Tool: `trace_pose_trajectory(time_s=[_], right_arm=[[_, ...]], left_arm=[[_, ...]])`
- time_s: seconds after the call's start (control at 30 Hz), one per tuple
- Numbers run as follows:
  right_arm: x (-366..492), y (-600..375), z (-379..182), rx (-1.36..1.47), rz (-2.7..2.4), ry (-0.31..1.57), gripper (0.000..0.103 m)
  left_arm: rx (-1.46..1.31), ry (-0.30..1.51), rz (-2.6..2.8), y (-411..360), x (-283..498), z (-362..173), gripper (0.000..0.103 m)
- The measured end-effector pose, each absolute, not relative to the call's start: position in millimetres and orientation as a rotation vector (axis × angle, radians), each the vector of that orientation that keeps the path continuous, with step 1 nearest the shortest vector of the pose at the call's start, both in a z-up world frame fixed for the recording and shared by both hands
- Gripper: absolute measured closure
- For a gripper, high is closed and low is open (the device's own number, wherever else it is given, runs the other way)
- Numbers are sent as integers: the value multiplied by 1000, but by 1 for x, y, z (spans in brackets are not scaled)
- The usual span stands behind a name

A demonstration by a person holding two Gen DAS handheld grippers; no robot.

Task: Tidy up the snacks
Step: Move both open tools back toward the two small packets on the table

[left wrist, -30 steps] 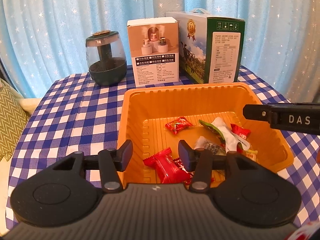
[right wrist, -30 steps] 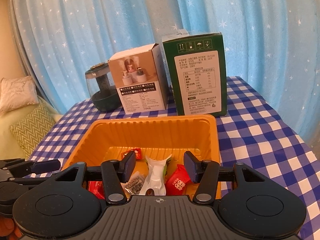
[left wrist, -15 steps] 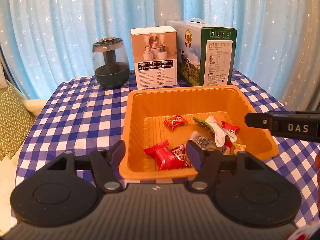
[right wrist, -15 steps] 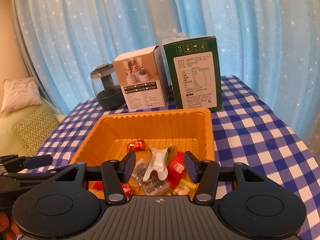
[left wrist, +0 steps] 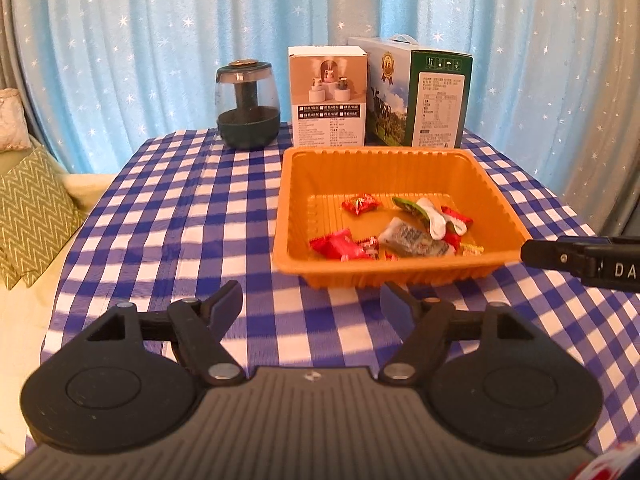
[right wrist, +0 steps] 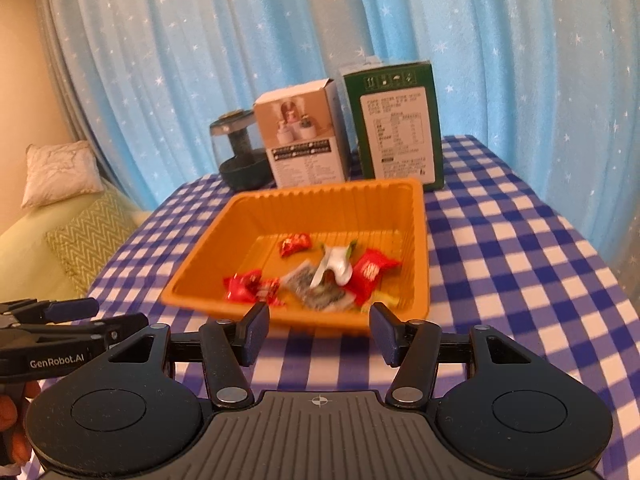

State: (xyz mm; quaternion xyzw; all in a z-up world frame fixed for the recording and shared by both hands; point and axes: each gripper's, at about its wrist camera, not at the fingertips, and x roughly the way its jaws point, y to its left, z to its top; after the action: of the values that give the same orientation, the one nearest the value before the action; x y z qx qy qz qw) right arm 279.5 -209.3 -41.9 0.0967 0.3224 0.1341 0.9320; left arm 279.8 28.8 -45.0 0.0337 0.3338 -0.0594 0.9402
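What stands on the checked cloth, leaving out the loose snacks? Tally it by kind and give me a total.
Orange tray: 1
Cardboard boxes: 2, the white-and-tan box and the green box
Glass-domed jar: 1
Total: 4

Parts of your view are cut off, blurred or unreadable.

Your right gripper (left wrist: 584, 261) runs off the right edge of the left wrist view, its lettering cut short. In the right wrist view, your left gripper (right wrist: 52, 320) is clipped by the left edge, and the hand (right wrist: 14, 424) on it shows only as fingertips. Ahead of the right tool, the snack wrappers (right wrist: 320, 280) and the orange tray (right wrist: 418, 240) near rim are smeared. Print on the white box (left wrist: 328, 126) and green box (left wrist: 438, 108) is too small to read.
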Motion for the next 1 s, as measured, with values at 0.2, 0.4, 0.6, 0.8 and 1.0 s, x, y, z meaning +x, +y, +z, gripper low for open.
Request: trace_pose_trajectory(time_s=[0.2, 0.4, 0.6, 0.8, 1.0], right_arm=[[250, -200, -51, 184, 295, 687, 41], [227, -191, -63, 165, 316, 723, 40], [208, -186, -76, 152, 328, 759, 40], [195, -179, -85, 132, 349, 783, 40], [190, -171, -94, 95, 374, 802, 40]], left_arm=[[77, 681, -130, 32, 245, -51, 29], [66, 693, -133, 37, 216, -60, 24], [42, 728, -125, 51, 193, -75, 23], [43, 743, -130, 62, 177, -88, 19], [65, 740, -141, 65, 169, -93, 18]])
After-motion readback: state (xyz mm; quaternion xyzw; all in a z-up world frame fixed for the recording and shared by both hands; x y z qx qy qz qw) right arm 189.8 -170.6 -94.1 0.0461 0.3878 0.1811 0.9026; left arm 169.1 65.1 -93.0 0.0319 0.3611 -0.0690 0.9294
